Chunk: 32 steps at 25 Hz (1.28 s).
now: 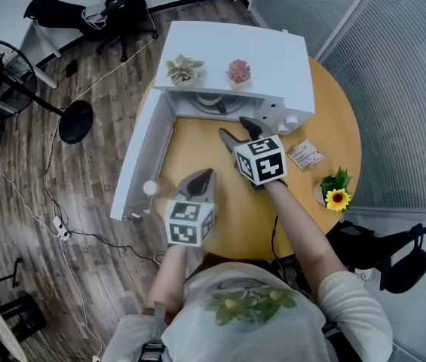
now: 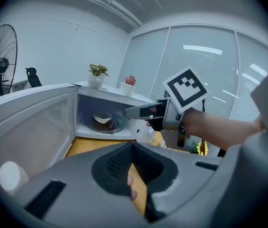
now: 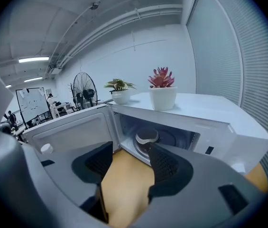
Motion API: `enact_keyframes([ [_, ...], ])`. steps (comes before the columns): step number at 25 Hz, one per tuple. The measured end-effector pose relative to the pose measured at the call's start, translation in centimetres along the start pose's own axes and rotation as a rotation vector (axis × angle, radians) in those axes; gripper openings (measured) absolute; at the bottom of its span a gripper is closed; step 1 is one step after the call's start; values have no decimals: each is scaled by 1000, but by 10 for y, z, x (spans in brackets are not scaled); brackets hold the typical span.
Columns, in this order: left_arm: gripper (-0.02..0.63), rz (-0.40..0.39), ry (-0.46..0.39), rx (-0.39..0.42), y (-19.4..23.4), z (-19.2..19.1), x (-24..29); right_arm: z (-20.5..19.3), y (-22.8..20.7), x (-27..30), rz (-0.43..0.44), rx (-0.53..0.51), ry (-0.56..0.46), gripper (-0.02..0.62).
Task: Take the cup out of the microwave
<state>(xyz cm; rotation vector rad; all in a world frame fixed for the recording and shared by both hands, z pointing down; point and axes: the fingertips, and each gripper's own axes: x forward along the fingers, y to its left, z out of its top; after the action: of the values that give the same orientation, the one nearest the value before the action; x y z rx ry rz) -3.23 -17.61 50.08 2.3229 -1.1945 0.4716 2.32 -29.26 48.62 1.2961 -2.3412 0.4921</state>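
dark cup (image 3: 146, 137) upright, inside open microwave (image 1: 265, 59)

cup (image 2: 103, 119) in microwave (image 1: 273, 59) | plants (image 1: 185, 69) on top | packet (image 1: 304, 155), perhaps, right

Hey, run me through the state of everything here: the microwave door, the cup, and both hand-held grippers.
Microwave door: swung wide open.
Cup: upright on the turntable plate inside the microwave, not held.
Left hand-held gripper: jaws together, nothing between them, over the table.
Right hand-held gripper: jaws apart, empty, pointed at the microwave opening, short of the cup.
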Motion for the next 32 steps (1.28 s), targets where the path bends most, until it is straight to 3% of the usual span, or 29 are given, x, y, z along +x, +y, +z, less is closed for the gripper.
enact_keyframes([
  [26,2,16,62,-67,36,-16,50,-32,-54,131,-50,6,131,253],
  [32,2,7,80,-70,39,-20,54,-36,-60,144,-66,2,151,205],
])
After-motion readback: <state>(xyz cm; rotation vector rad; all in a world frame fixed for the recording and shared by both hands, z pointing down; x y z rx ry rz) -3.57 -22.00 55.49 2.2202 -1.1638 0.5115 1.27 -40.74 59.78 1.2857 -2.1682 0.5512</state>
